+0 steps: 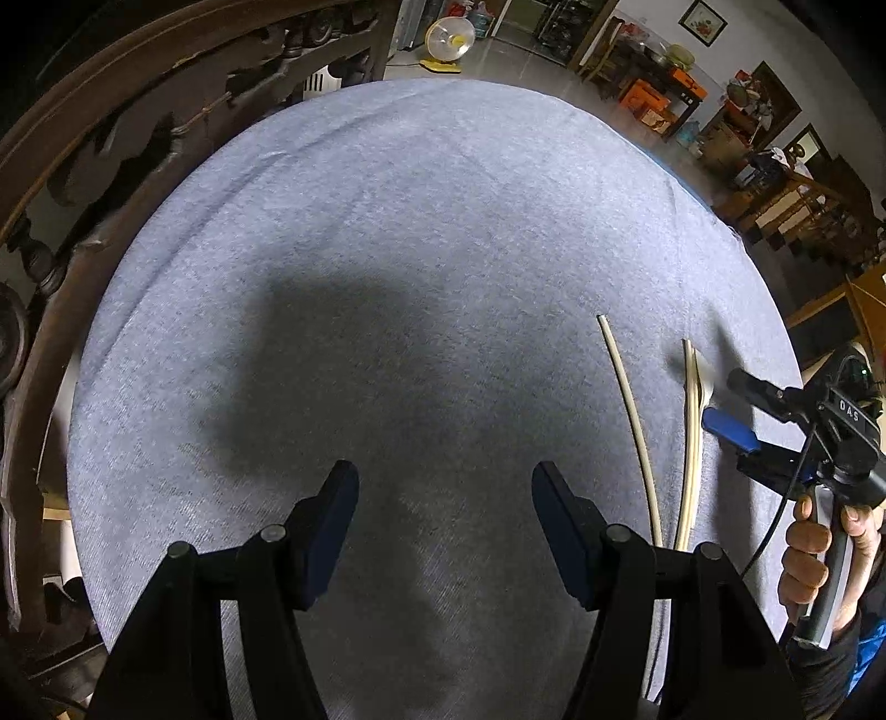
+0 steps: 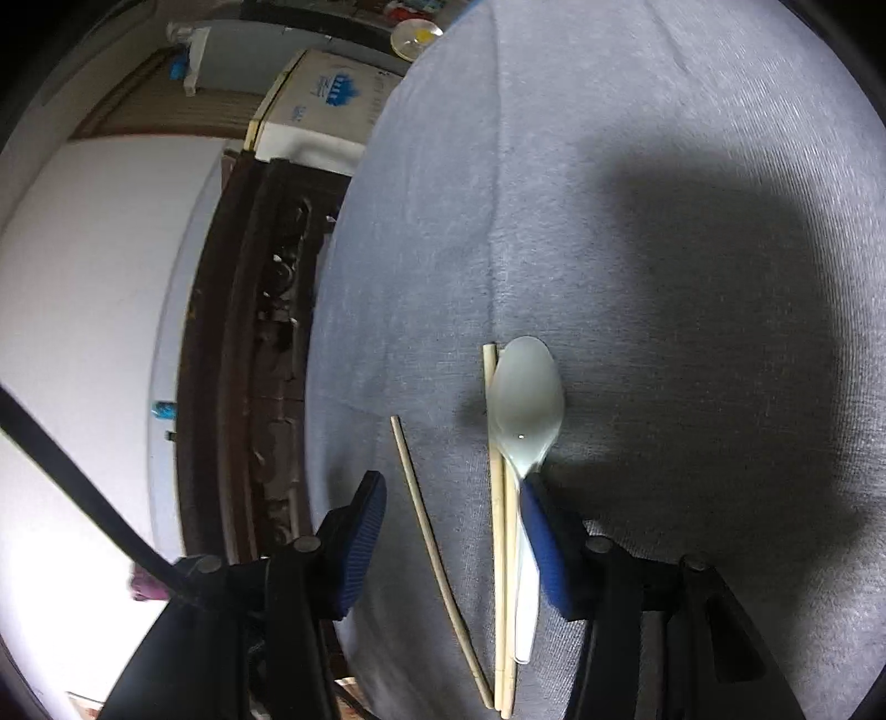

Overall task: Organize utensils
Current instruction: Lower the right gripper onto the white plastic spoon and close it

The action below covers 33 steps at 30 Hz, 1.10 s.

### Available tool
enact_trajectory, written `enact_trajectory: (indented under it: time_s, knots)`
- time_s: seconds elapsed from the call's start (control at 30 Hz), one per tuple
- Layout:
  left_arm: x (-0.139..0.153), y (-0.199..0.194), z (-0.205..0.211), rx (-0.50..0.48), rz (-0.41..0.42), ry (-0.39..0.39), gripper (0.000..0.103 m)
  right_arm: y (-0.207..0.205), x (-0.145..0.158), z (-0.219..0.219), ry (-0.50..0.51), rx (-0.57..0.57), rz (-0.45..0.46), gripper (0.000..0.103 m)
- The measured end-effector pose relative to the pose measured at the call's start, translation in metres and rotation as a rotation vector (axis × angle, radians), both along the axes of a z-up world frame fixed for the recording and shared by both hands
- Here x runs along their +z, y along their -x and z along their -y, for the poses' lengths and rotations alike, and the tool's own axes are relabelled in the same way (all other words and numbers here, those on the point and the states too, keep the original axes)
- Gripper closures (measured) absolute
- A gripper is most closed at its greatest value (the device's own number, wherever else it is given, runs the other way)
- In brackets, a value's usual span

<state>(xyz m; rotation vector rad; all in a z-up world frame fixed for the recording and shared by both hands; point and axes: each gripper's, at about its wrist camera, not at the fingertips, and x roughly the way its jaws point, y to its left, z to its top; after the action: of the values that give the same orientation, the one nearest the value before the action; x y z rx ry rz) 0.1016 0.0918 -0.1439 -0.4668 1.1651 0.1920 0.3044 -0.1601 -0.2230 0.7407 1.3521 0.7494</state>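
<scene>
- The white plastic spoon (image 2: 526, 399) lies on the grey-clothed table (image 2: 664, 221), its handle running back under the right gripper (image 2: 454, 531); two chopsticks (image 2: 501, 526) lie touching its left side.
- A lone chopstick (image 2: 426, 531) lies apart, slanted, near the table's edge.
- All long axes run along the right gripper's fingers, between wide jaws.
- The left gripper (image 1: 446, 515), wide and empty, hangs well apart; the right is nearer.

Grey-blue tablecloth (image 1: 421, 232); carved wooden chair (image 1: 83, 183) left of it, fan (image 1: 449, 37) beyond, cardboard box (image 2: 326, 99) behind chair.
</scene>
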Motion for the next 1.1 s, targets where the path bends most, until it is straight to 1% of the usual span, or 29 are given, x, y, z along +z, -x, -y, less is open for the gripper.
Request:
enact_trajectory:
  time_s: [0.07,0.17,0.23,0.27,0.33,0.37,0.43,0.47,0.5,0.53,0.6,0.67,0.73,0.8,0.93,1.03,1.07,1.1]
  knots:
    - [0.0,0.0,0.001,0.003,0.002,0.002,0.037,0.002,0.006,-0.001,0.015,0.007,0.035,0.049]
    - [-0.001,-0.003,0.002,-0.001,-0.002,0.004,0.037,0.003,0.011,-0.008,0.006,0.02,0.043,0.049]
    - [-0.001,-0.004,0.003,-0.005,0.0,0.006,0.037,0.001,0.014,-0.016,0.003,0.031,0.063,0.049]
    - [0.0,-0.003,0.004,-0.007,0.001,0.005,0.037,0.0,0.015,-0.017,0.001,0.036,0.06,0.049]
    - [0.001,-0.002,0.005,-0.01,0.002,0.002,0.037,-0.002,0.009,-0.02,0.039,0.029,0.044,0.048]
    - [0.001,-0.002,0.005,-0.011,0.002,0.003,0.037,-0.003,0.007,-0.018,0.036,0.021,0.038,0.05]
    - [0.002,-0.001,0.005,-0.01,0.005,0.004,0.037,-0.003,0.007,-0.013,0.039,0.013,0.045,0.051]
    - [0.001,-0.004,0.003,-0.009,0.007,0.002,0.037,-0.002,0.007,-0.01,0.061,0.006,0.053,0.051]
    - [0.001,-0.006,0.001,-0.008,0.007,0.0,0.037,-0.002,0.01,-0.005,0.109,-0.006,0.068,0.051]
    - [-0.001,-0.008,0.001,-0.007,0.008,0.002,0.037,-0.002,0.012,0.002,0.126,-0.012,0.075,0.051]
    - [-0.002,-0.011,0.001,-0.012,0.008,0.008,0.037,-0.002,0.011,0.014,0.129,-0.038,0.058,0.051]
    - [-0.004,-0.015,0.003,-0.018,0.007,0.011,0.037,-0.002,0.016,0.026,0.127,-0.064,0.071,0.049]
    - [-0.006,-0.022,0.008,-0.035,0.003,0.01,0.037,-0.003,0.02,0.026,0.098,-0.041,0.077,0.05]
    - [-0.007,-0.032,0.015,-0.066,-0.003,0.005,0.037,-0.004,0.026,0.022,0.103,-0.029,0.088,0.05]
    - [-0.007,-0.047,0.028,-0.101,-0.013,-0.04,0.037,-0.002,0.037,0.033,0.167,-0.108,0.103,0.05]
    - [-0.01,-0.061,0.033,-0.117,-0.034,-0.079,0.037,0.007,0.045,0.046,0.334,-0.137,0.141,0.05]
    - [-0.011,-0.066,0.034,-0.123,-0.04,-0.088,0.037,0.007,0.043,0.048,0.402,-0.138,0.134,0.05]
    - [-0.013,-0.072,0.036,-0.132,-0.054,-0.095,0.037,0.005,0.041,0.049,0.431,-0.143,0.125,0.05]
